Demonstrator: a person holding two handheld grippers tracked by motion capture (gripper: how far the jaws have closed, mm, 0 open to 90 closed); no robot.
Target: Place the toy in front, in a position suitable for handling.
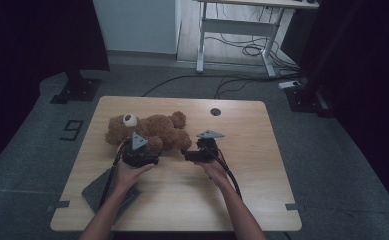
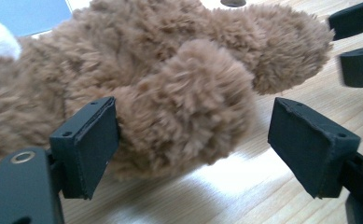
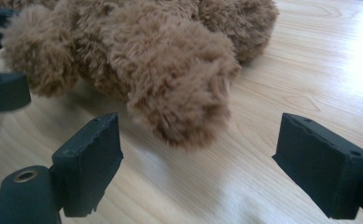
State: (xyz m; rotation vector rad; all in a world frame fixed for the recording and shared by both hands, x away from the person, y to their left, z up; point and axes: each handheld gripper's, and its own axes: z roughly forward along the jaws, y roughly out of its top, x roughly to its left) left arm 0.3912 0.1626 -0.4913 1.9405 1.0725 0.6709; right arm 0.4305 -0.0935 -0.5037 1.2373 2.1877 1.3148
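Both the left hand-held gripper (image 1: 141, 158) and the right hand-held gripper (image 1: 188, 155) stand with jaws apart around paws of the teddy bear (image 1: 149, 131) lying on the counter (image 1: 242, 150), so closing comes next.

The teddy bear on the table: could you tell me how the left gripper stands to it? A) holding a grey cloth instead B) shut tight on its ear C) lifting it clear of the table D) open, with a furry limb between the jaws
D: in the left gripper view the left gripper stands open around a limb of the teddy bear, with a clear gap at one pad.
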